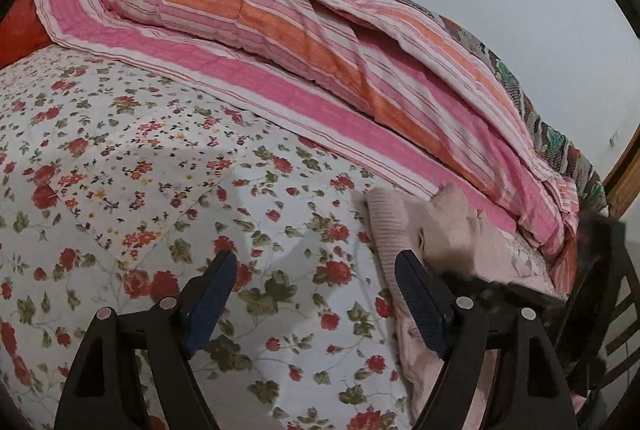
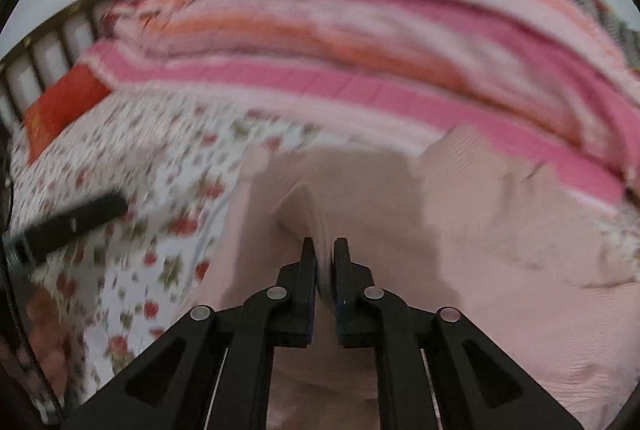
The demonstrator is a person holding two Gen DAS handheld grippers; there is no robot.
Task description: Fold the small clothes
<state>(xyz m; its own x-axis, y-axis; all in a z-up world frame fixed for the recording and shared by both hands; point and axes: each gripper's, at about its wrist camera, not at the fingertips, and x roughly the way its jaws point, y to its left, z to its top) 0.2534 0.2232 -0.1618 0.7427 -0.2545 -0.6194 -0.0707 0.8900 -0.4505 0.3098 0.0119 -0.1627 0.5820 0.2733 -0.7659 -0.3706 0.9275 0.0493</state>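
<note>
Left gripper (image 1: 316, 268): jaws spread wide, holding nothing, above the floral bedsheet (image 1: 120, 158).
Pink knit garment (image 1: 404, 226): on the sheet, beside the striped quilt (image 1: 280, 30).
Right gripper (image 2: 325, 250): jaws pinched on a garment fold.

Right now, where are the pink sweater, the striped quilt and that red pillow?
pink sweater (image 1: 390, 226): left wrist view, on its ribbed cuff.
striped quilt (image 1: 280, 18): left wrist view, on an orange stripe.
red pillow (image 2: 60, 106): right wrist view, on its flat face.
</note>
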